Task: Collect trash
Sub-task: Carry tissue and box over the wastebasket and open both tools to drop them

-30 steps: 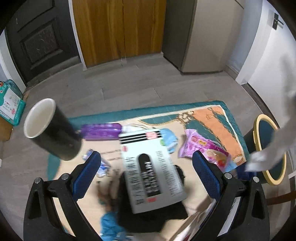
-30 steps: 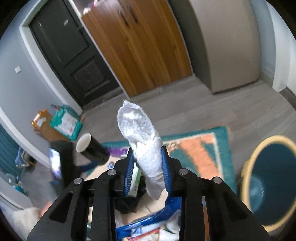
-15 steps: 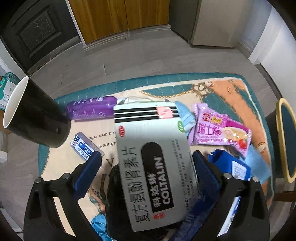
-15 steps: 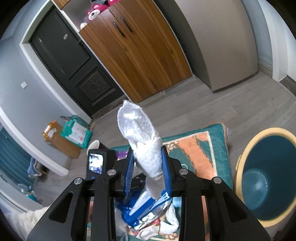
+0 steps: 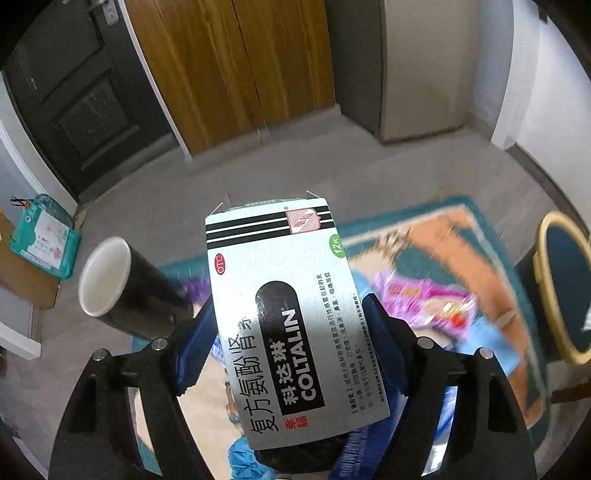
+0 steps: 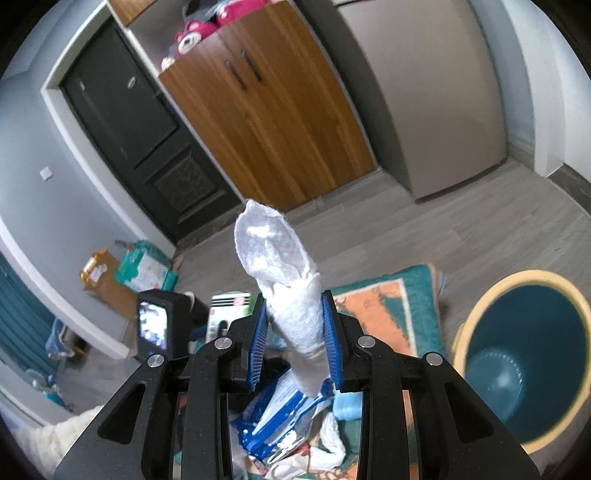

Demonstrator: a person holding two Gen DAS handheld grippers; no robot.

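1. Above a littered rug (image 5: 454, 254), the left gripper (image 5: 291, 332) clamps a medicine box (image 5: 288, 317); the right gripper (image 6: 293, 328) pinches a tissue wad (image 6: 284, 280).
2. The bin (image 6: 524, 354) stands off right; the limp tissue may slip free or miss it.

I'm looking into a home's entryway: a dark panelled front door (image 6: 140, 122), a wooden wardrobe (image 6: 266, 122) with pink plush toys (image 6: 195, 31) stacked on top, grey plank floor (image 6: 424, 236), a patterned teal-and-orange rug (image 6: 399, 306), and a yellow-rimmed bin (image 6: 491, 291) beside it.
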